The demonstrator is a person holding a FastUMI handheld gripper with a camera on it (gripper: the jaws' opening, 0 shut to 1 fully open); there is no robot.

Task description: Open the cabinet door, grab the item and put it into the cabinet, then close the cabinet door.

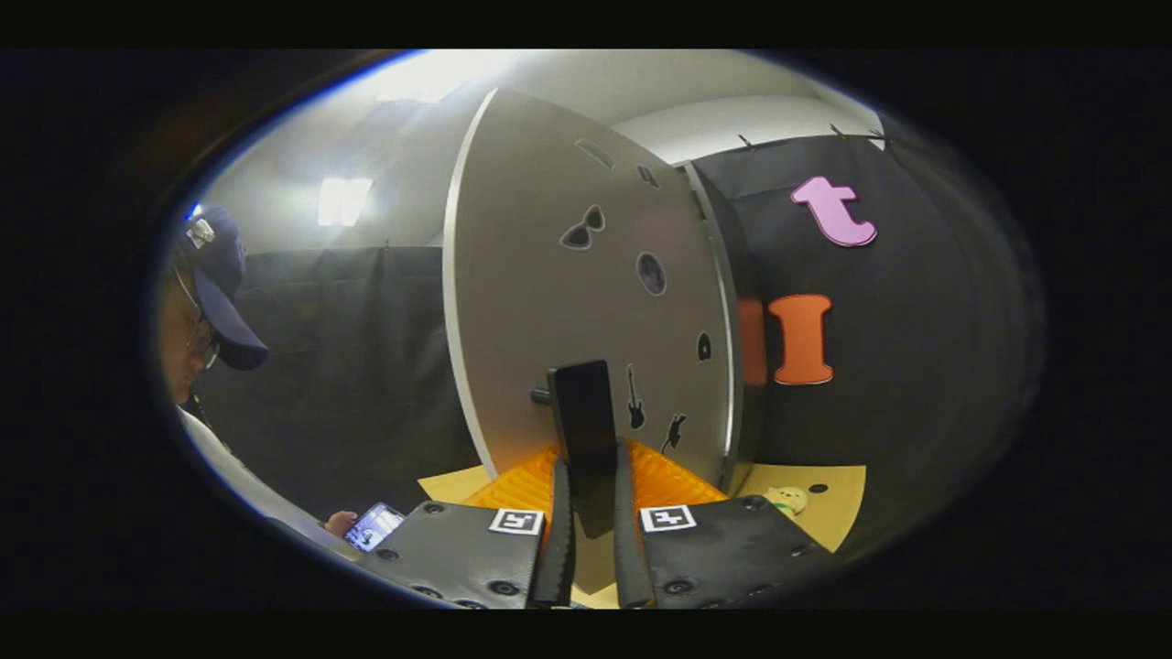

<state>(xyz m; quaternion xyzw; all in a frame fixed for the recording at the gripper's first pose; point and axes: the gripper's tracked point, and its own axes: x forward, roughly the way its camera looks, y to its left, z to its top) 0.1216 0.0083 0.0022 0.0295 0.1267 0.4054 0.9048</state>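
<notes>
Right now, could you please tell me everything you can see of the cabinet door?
The cabinet door is a flat pale grey panel, matte like painted board, with a lighter edge. It stands upright, swung open, hinged on its far side. Small dark stickers dot its face: sunglasses, discs, a guitar. A dark upright handle juts out on a short peg near the bottom. The claw reaches up to that handle, its fingers close on either side; whether both press it I cannot tell.

Gripper [586,526] fingers either side of the handle [580,416] on the door [568,275], door swung out from the cabinet [723,311], toy [786,499] on the table [838,508] right of the door, person [206,311] far left with phone [373,526]
</notes>
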